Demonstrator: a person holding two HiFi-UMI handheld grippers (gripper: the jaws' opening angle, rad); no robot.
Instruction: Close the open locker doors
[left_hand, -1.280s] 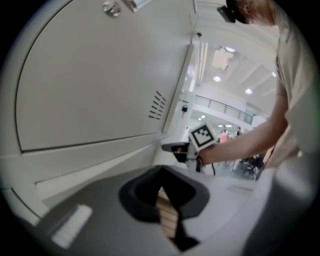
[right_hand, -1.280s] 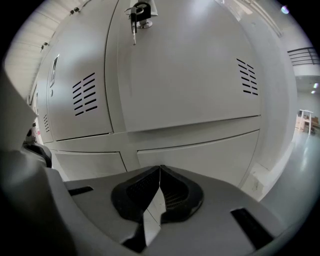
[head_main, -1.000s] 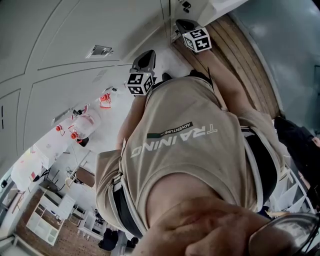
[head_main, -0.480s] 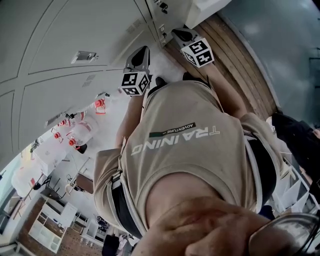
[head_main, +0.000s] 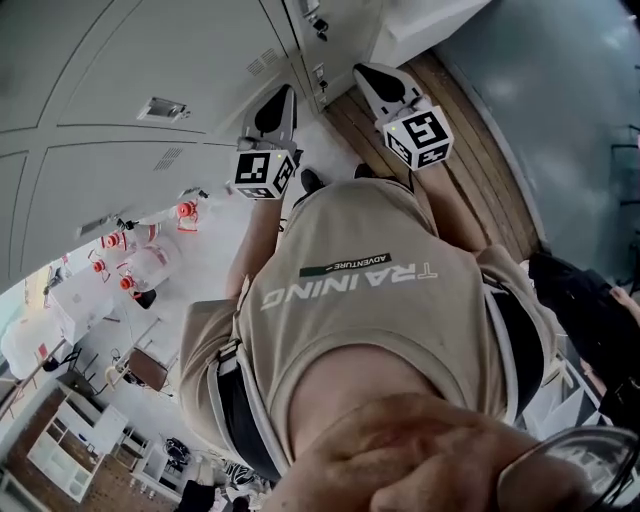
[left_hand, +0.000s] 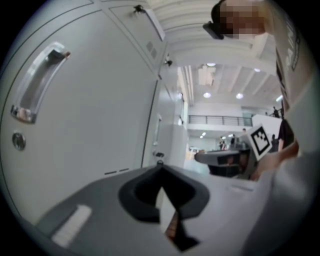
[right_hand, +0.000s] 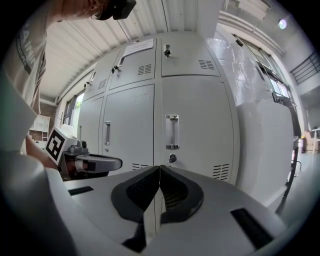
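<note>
L hand-held gripper (left_hand: 161, 170) and R hand-held gripper (right_hand: 160, 167) both clenched, empty. Locker doors (right_hand: 195, 125) straight ahead, all look shut here. Prob light, stiff sheet metal; push flat panel nr handle (right_hand: 172, 131), no grab needed.

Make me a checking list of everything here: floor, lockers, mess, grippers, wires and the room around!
Surface: wood-plank floor by the lockers.
Job's things: grey lockers; the doors facing the right gripper look shut, each with a handle.
Clutter: small red-and-white items, too small to name.
Grippers: left gripper and right gripper, jaws together, holding nothing.
Cables: nothing seen.
Surroundings: person in a beige T-shirt; bright hall beyond.
</note>
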